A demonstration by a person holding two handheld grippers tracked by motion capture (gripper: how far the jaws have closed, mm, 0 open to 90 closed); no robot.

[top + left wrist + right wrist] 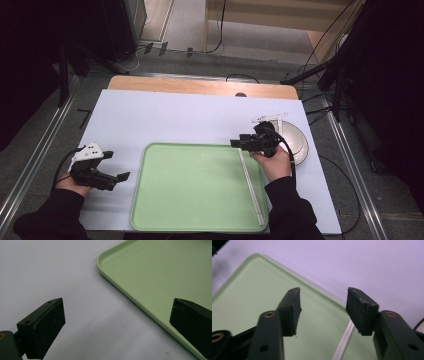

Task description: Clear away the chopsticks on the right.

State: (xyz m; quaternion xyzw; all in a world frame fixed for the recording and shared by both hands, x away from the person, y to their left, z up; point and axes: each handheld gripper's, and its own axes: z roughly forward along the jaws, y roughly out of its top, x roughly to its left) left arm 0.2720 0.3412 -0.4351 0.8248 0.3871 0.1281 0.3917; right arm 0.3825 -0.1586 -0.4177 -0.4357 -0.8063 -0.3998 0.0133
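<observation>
Right gripper: I hold it over the tray's far right corner, jaws apart, nothing gripped.
Left gripper: jaws wide, beside the tray's left edge.
Tray contents: white stick along its right edge.

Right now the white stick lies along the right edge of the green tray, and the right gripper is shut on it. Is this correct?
Not quite. The white stick does lie along the right edge of the green tray, but the right gripper is not shut on it. The right gripper view shows its jaws apart with nothing between them, and the stick lies below on the tray.
</observation>
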